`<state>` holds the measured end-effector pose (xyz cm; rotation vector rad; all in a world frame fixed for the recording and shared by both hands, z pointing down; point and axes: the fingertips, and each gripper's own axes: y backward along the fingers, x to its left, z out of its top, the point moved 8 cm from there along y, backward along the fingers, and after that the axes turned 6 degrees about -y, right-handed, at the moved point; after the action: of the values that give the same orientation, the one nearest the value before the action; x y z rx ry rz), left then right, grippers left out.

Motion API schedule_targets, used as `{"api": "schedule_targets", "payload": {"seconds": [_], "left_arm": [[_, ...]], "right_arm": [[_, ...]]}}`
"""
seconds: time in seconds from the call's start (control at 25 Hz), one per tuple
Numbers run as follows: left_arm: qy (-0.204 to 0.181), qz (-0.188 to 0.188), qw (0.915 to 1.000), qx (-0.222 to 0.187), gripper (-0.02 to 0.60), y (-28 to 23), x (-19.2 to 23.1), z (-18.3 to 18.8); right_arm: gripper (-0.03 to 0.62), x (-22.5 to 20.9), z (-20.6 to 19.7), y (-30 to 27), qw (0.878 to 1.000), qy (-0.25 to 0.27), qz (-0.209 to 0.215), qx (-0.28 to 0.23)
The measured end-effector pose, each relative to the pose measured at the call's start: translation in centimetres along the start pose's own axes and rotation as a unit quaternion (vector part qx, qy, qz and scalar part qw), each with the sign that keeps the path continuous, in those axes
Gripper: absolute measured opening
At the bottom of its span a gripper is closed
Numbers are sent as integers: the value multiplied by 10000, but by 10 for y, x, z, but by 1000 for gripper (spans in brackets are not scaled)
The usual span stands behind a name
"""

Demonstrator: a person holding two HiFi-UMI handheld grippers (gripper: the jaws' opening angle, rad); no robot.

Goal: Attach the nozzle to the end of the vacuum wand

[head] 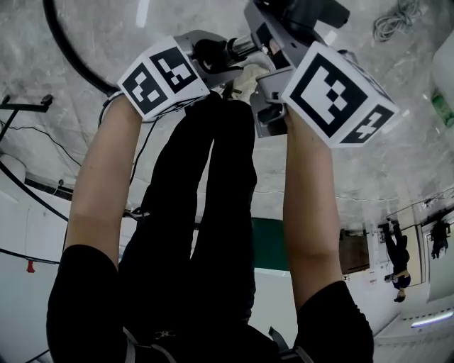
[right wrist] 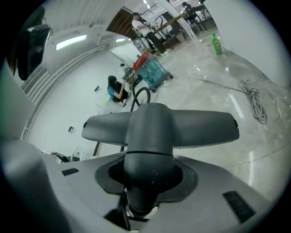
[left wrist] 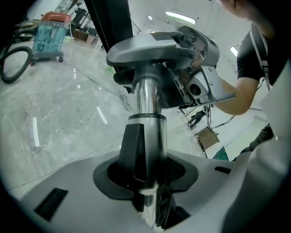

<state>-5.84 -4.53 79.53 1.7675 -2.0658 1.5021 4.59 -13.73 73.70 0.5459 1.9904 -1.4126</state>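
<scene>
Two claws share the job: our left claw (left wrist: pixel 148 169) is clamped on the chrome wand (left wrist: pixel 148 100) to steady it, and our right claw (right wrist: pixel 143 184) grips the grey nozzle (right wrist: pixel 159 127) by its neck at the wand's far end, so socket and tube line up.

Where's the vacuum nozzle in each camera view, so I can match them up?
Head view: nozzle top centre, right of the chrome wand.
Left gripper view: nozzle upper centre, above the chrome wand.
Right gripper view: nozzle dead centre, neck between the jaws.
Shared landmark: the coiled white cord.
</scene>
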Motion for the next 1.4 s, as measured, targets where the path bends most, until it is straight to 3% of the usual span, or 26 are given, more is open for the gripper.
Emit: {"api": "schedule_targets", "payload": {"seconds": [0.44,0.6,0.72,0.88,0.92,1.0,1.08,1.16,1.2,1.4], "left_arm": [[-231,-200,9995,68,169,-25,-3,6],[-281,-251,9992,91,169,-25,-9,10],[-329,-368,9987,146,169,-25,-11,13],[-422,-373,9983,150,167,-17,-12,12],[-420,-317,9985,175,167,-18,-11,11],[-326,-71,9992,235,166,-24,-3,7],[-180,287,9990,294,164,-31,5,6],[-112,477,9985,255,161,-35,9,8],[-122,479,9986,212,160,-34,9,10],[-131,347,9988,321,159,-23,1,12]], "right_arm": [[170,-35,2,43,9966,-530,141,610],[175,-39,6,56,9925,-719,582,794],[184,-39,7,60,9928,-362,758,858],[184,-35,4,55,9775,556,1863,821],[184,-36,4,52,9752,634,1941,850],[184,-39,5,43,9835,424,1595,740],[184,-40,4,34,9960,-173,781,410],[184,-40,4,33,9985,-526,91,123],[184,-38,4,34,9987,-511,25,66],[184,-30,6,37,9964,24,770,350]]}}
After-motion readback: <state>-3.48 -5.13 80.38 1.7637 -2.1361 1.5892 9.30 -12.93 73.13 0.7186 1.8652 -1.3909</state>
